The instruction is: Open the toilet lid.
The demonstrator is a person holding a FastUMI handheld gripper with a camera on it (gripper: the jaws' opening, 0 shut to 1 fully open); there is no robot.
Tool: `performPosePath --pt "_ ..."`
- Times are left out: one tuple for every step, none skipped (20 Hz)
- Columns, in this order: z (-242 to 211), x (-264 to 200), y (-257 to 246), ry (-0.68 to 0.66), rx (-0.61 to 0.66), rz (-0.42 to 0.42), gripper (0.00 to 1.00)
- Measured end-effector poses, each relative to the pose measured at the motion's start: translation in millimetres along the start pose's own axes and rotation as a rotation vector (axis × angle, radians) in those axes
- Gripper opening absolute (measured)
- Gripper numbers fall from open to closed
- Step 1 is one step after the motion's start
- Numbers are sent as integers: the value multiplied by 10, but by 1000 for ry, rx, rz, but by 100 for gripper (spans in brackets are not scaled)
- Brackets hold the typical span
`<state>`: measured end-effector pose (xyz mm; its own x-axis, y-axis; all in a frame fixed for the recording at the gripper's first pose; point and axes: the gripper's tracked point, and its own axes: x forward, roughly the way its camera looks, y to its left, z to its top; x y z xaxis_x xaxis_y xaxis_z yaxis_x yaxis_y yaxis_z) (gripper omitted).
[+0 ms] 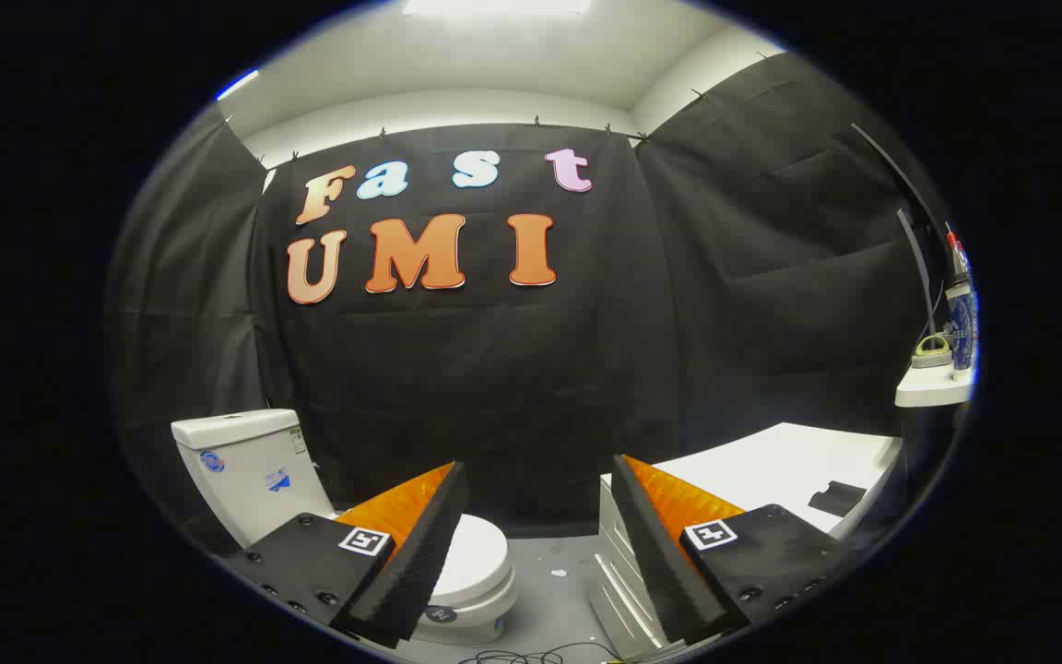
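White porcelain is seen beyond the left finger: the toilet lid (477, 558) lies closed on the bowl, ahead of the tank (241, 461). The fingers (536, 544) are spread wide, empty. The lid's front edge should be approached low and hooked from beneath.

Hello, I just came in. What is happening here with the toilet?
A person is holding a two-finger gripper and means to open the toilet lid. That has not started: the lid lies closed on the bowl, with the tank behind it. The fingers are spread open and hold nothing; the toilet sits beyond the left finger, partly hidden by it. To the right is a white cabinet with drawers. Some cables lie on the floor.
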<state>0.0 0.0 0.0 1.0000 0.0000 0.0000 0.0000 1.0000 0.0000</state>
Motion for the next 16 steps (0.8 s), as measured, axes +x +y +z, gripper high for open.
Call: performPosePath --pt "1 10 4 1 0 1 100" --pt "-2 7 6 1 -1 1 100" --pt "9 14 6 1 -1 2 100" --pt "10 17 4 0 -1 1 100" --pt "17 11 1 0 -1 0 100" --pt "17 5 -1 0 -1 -1 100" --pt "13 3 -11 1 0 -2 100" --pt "4 5 -15 3 0 -2 100" --pt "3 2 -6 5 1 0 100" --pt "3 6 -12 5 0 0 100" --pt "1 7 -8 5 0 1 100" --pt "6 -2 -3 4 0 2 100" --pt "9 -2 -5 5 0 2 100" --pt "3 2 -7 6 1 2 100" --pt "1 1 -13 6 1 1 100" --pt "8 12 -11 5 1 1 100"
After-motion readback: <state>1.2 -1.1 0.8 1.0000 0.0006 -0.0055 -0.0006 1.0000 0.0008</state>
